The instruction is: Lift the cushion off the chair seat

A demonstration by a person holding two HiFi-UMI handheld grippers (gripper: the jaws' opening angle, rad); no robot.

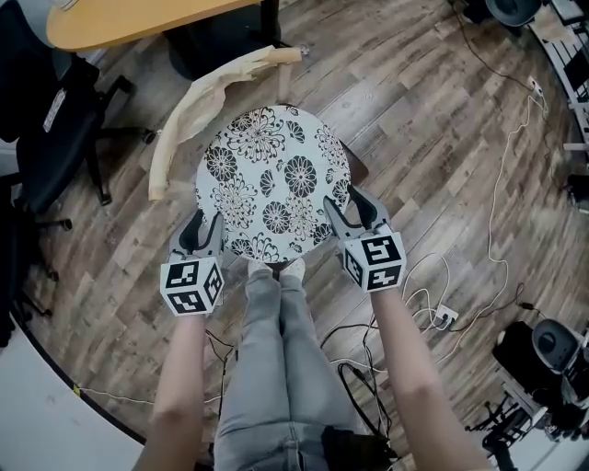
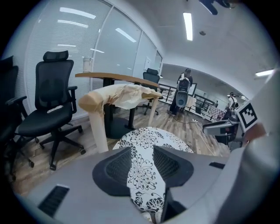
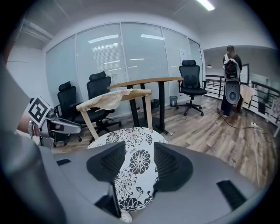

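Note:
A round white cushion with black flower print lies flat on the chair seat and hides nearly all of it. The chair's curved wooden backrest, wrapped in beige paper, rises behind it. My left gripper hovers at the cushion's near left rim, open. My right gripper hovers at the near right rim, also open. In the left gripper view the cushion shows through the gap of the left gripper. The right gripper view shows the cushion between the spread jaws of the right gripper. No pad presses on it.
A wooden desk stands behind the chair, with black office chairs at the left. Cables and a power strip lie on the wood floor to the right. The person's legs stand right at the seat's front edge.

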